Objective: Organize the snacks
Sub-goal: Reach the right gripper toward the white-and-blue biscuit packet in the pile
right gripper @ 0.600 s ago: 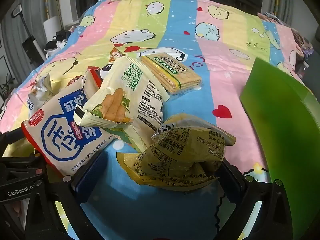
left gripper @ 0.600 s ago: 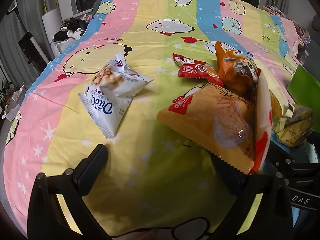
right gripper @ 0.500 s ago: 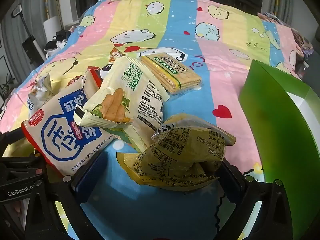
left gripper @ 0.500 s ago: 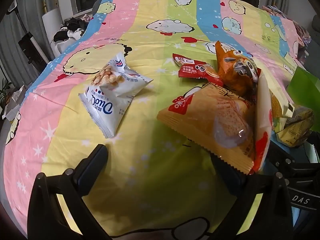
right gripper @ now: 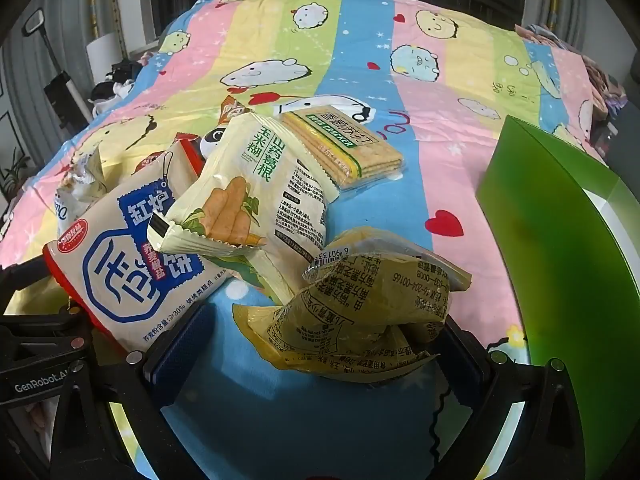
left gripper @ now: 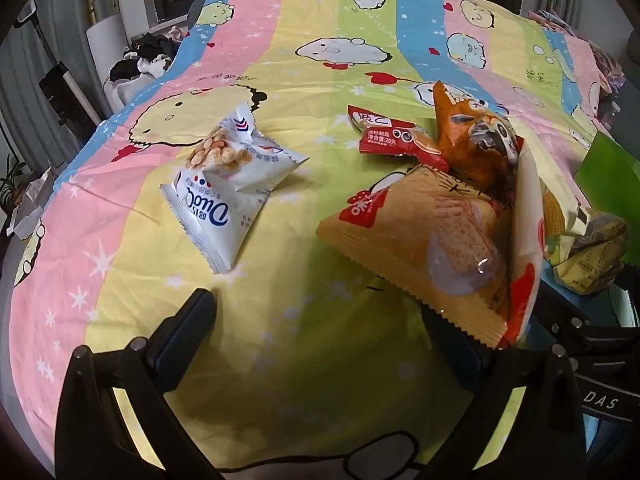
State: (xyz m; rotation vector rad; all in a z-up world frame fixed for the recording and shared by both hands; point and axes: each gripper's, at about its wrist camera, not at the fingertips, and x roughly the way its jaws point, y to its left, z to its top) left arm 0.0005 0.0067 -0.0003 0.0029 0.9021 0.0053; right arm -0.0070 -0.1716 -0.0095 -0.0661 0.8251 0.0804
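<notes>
While olive packet (right gripper: 360,312) fronts right gripper (right gripper: 316,340) | green box (right gripper: 560,248) beside

Bare bedsheet (left gripper: 280,340) ahead of left gripper (left gripper: 320,312) — snack pile (right gripper: 240,220), green box (right gripper: 560,260) crowd right.

Snack packets (right gripper: 256,200) heaped on bedspread; white packet (left gripper: 224,188) lies apart.

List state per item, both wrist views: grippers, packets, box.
Left gripper: open, empty.
Right gripper: open; crumpled olive-yellow foil packet lies between the fingers, not pinched.
White Duoq puff packet: sealed, lying apart.
Orange cracker bag: sealed, tilted on the pile.
Clear soda-cracker pack: sealed, flat.
Green cardboard box: open.
</notes>
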